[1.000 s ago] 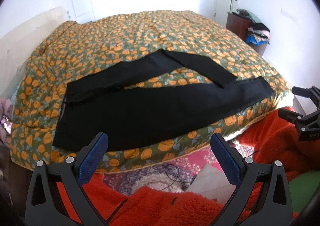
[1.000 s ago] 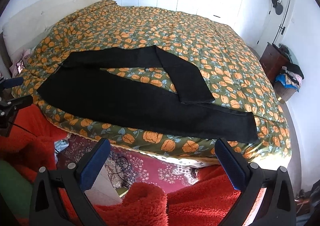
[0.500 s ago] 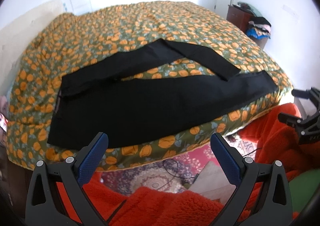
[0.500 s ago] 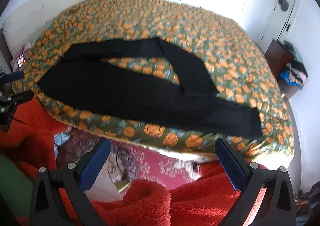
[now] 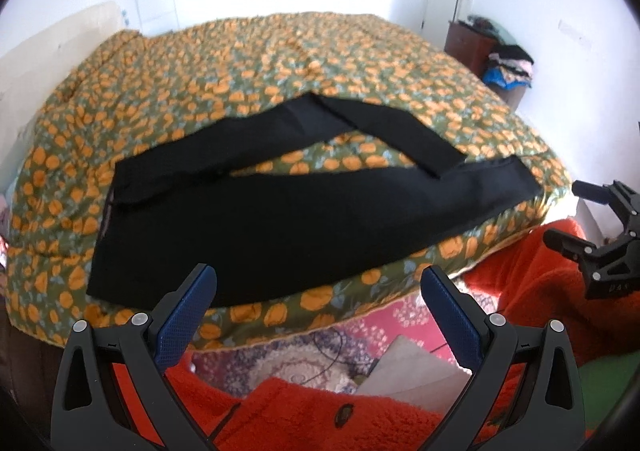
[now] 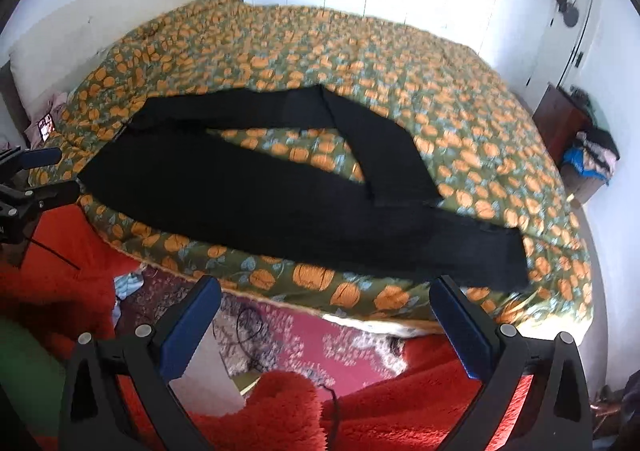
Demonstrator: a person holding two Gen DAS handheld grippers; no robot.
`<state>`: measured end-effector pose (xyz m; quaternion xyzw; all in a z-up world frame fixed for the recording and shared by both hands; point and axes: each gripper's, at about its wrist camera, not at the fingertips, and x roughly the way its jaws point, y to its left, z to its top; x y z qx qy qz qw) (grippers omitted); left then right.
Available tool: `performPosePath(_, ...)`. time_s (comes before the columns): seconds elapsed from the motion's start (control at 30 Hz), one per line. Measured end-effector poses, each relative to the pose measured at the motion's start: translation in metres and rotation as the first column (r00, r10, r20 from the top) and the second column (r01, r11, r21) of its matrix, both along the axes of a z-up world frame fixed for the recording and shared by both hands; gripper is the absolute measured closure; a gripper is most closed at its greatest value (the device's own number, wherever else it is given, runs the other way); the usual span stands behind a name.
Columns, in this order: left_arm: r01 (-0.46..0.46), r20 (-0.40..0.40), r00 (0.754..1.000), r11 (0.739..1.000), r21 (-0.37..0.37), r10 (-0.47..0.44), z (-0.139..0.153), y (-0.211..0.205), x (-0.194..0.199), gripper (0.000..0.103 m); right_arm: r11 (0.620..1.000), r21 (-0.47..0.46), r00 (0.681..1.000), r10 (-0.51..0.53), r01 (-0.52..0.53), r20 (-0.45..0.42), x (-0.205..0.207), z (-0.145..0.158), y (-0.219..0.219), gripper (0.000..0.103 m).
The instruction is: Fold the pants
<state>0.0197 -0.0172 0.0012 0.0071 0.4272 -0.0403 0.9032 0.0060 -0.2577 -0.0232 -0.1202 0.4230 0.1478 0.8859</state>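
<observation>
Black pants (image 5: 280, 219) lie spread across the orange-flowered bedspread (image 5: 240, 63), ahead of the left gripper (image 5: 318, 287), wide open, empty. From the right wrist, the right gripper (image 6: 326, 299) gapes empty before the pants' (image 6: 260, 195) near leg.

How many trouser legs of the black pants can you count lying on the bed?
2. The near leg stretches straight along the bed's front edge; the far leg is bent back, its cuff resting on the near one. Nothing seems hidden.
</observation>
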Motion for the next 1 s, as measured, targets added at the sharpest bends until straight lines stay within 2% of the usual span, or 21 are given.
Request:
performPosePath(0.1,-0.018,-0.01,1.0,1.0,-0.003,0.018,-0.003,0.005,-0.003,0.001,1.0,0.017,0.999,-0.012,0.011,0.032,-0.005,0.008,-0.004,0.0)
performPosePath(0.23,-0.033,-0.067,0.997,0.999,-0.023,0.031,-0.015,0.009,0.005,0.001,1.0,-0.009,1.0,-0.013,0.013,-0.02,-0.011,-0.006,-0.006,0.0)
performPosePath(0.4,-0.011,-0.019,1.0,1.0,-0.012,0.011,-0.01,0.005,0.008,0.001,0.999,0.012,0.999,-0.031,0.031,-0.011,-0.001,-0.003,-0.01,0.0)
performPosePath(0.5,-0.012,-0.045,0.999,1.0,0.003,0.012,-0.017,0.005,0.016,0.001,1.0,0.015,0.999,-0.015,0.015,-0.029,0.006,-0.009,-0.007,0.0)
performPosePath(0.6,-0.024,-0.074,0.997,0.999,-0.026,0.022,-0.02,0.011,0.03,0.001,1.0,0.013,0.995,-0.014,0.016,-0.094,0.019,-0.022,-0.004,0.0)
performPosePath(0.67,-0.036,-0.072,0.997,0.998,-0.047,0.032,-0.018,0.014,0.035,0.001,0.999,0.04,0.995,-0.024,0.028,-0.101,0.03,-0.022,-0.006,0.0)
performPosePath(0.73,-0.037,-0.042,0.998,0.999,-0.036,0.036,-0.016,0.015,0.035,0.001,0.998,0.056,0.995,-0.033,0.039,-0.094,0.038,-0.018,-0.007,0.0)
performPosePath(0.87,-0.027,0.052,0.998,0.998,0.061,0.024,-0.007,0.017,0.045,0.001,0.997,0.081,1.0,-0.004,0.003,0.009,0.036,0.003,-0.01,0.0)
performPosePath(0.93,-0.019,0.112,0.994,0.997,0.079,0.01,0.006,0.02,0.06,0.001,0.989,0.144,0.987,-0.01,-0.013,0.159,0.034,0.028,-0.023,0.0)
performPosePath(1.0,-0.016,0.172,0.985,0.999,0.052,0.007,0.021,0.021,0.07,0.001,0.981,0.193,0.954,-0.04,-0.019,0.296,0.037,0.049,-0.037,0.0)
